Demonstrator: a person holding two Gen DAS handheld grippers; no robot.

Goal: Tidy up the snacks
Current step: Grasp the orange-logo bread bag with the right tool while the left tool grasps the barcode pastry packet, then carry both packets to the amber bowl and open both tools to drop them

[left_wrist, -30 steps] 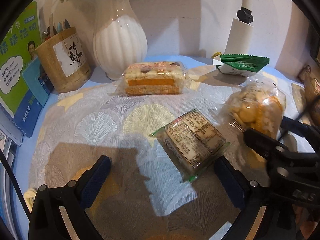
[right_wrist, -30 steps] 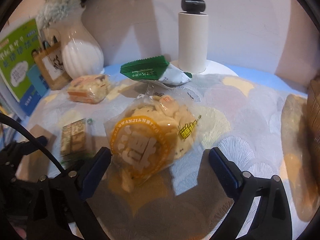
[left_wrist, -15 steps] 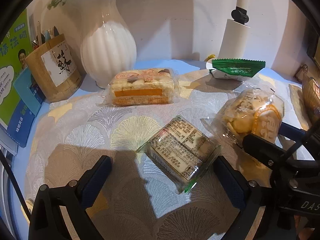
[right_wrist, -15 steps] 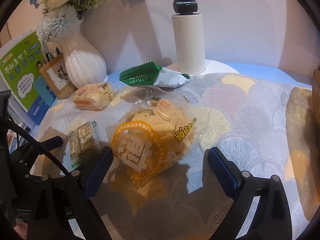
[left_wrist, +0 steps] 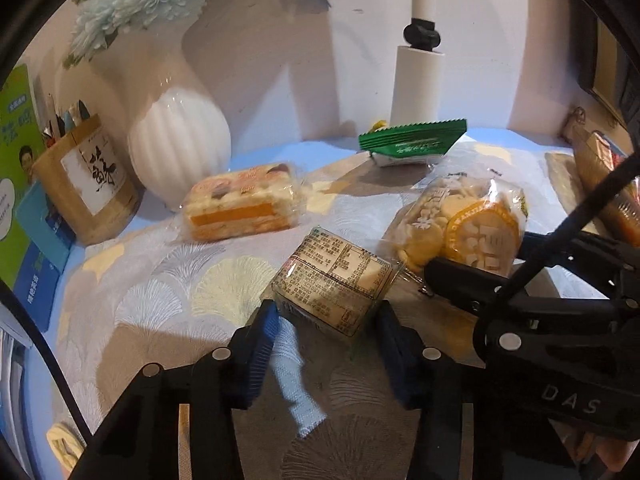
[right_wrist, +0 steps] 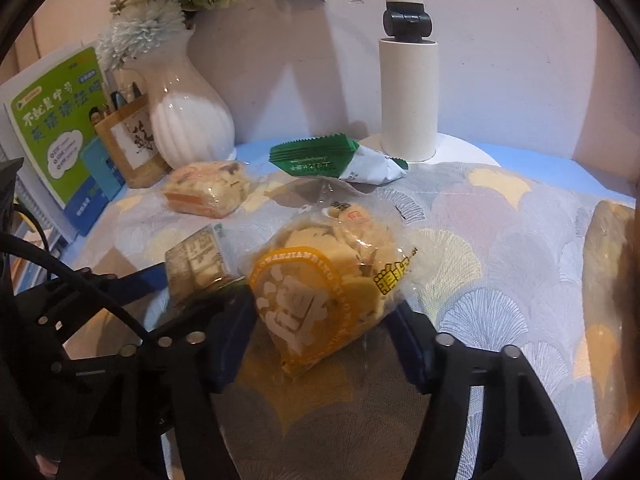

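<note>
My blue pads; a white ribbed vase; a green wrapper; fan-patterned grey-and-yellow cloth.

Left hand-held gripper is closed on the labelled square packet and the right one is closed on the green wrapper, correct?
Not quite. The left hand-held gripper does grip the labelled square packet, but the right hand-held gripper is shut on the round cracker bag, as the right wrist view shows. The green wrapper lies untouched near the white post.

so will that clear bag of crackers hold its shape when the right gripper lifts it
Probably not: the bag of crackers is thin crinkly film around loose pieces, so it likely sags. The right gripper pinches it at the sides; a hard squeeze might crack some.
</note>
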